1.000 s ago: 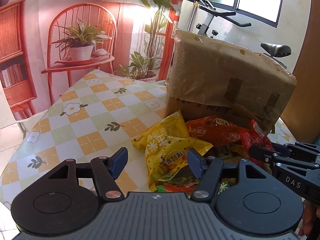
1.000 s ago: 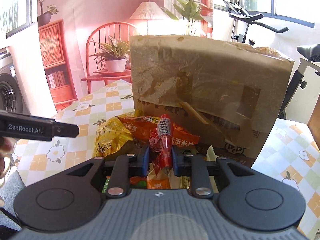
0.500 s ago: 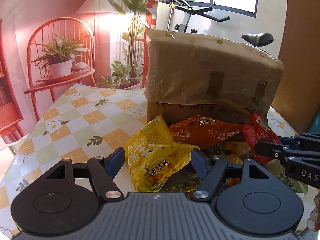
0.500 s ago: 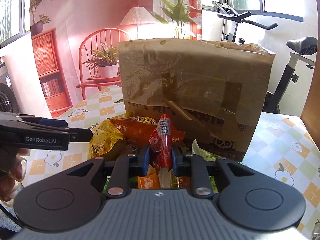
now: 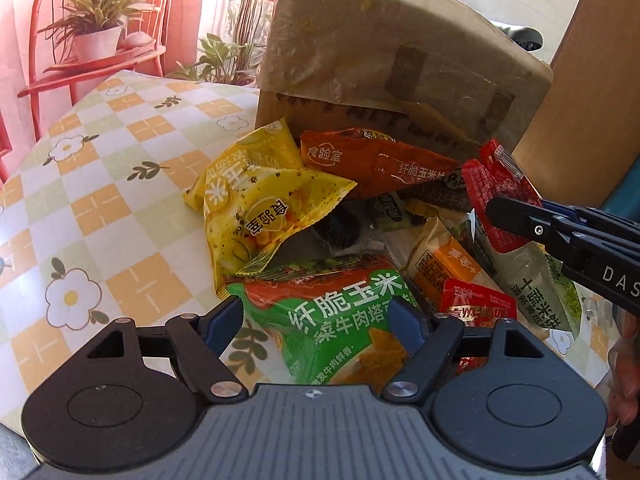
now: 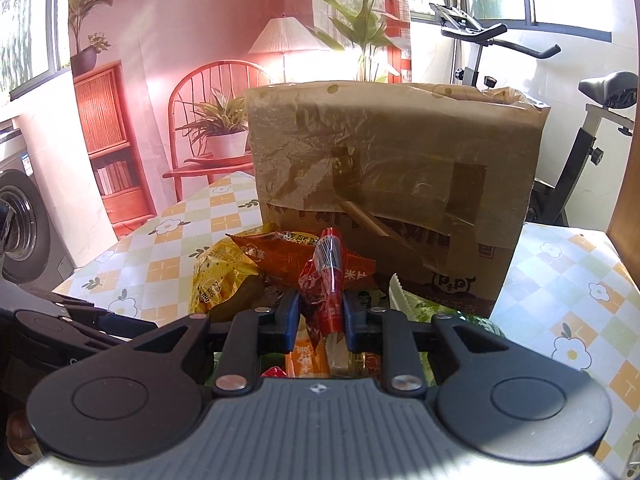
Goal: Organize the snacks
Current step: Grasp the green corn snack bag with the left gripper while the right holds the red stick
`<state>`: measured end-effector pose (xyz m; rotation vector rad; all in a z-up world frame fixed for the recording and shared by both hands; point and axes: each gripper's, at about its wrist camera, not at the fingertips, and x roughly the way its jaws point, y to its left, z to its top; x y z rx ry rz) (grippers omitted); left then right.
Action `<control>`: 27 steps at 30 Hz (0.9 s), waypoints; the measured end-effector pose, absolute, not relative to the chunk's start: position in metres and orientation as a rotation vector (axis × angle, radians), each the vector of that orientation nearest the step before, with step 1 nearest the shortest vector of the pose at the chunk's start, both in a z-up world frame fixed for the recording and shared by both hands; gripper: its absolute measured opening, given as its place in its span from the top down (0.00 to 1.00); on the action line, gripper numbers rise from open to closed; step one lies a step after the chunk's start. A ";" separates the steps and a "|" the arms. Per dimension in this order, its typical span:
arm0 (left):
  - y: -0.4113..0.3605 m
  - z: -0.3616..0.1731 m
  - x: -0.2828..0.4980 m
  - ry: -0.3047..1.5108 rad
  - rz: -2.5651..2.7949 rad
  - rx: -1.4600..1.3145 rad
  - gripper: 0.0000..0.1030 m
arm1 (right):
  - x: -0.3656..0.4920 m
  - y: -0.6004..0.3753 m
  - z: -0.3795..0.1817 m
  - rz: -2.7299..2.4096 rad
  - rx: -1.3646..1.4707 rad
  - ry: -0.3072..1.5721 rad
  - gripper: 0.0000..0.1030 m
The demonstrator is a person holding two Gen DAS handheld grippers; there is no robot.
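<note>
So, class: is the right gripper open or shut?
Shut. Right gripper has both fingers pressed against a red snack packet, which stands up between them above the pile.

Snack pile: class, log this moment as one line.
left hand-held gripper: open over green packet | right hand-held gripper: shut on red packet | cardboard box: behind pile

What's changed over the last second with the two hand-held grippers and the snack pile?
The left hand-held gripper has moved forward and down into the pile; its open fingers now straddle the green snack bag rather than the yellow snack bag. Nothing was grasped or released. The right hand-held gripper stays shut on the red packet, held above the pile. The cardboard box hasn't moved.
</note>
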<state>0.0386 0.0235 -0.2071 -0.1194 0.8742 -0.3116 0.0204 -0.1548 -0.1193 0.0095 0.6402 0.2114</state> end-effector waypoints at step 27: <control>0.021 -0.213 0.038 0.916 -0.272 -0.156 0.33 | 0.015 -0.165 -0.120 0.187 0.027 0.643 0.77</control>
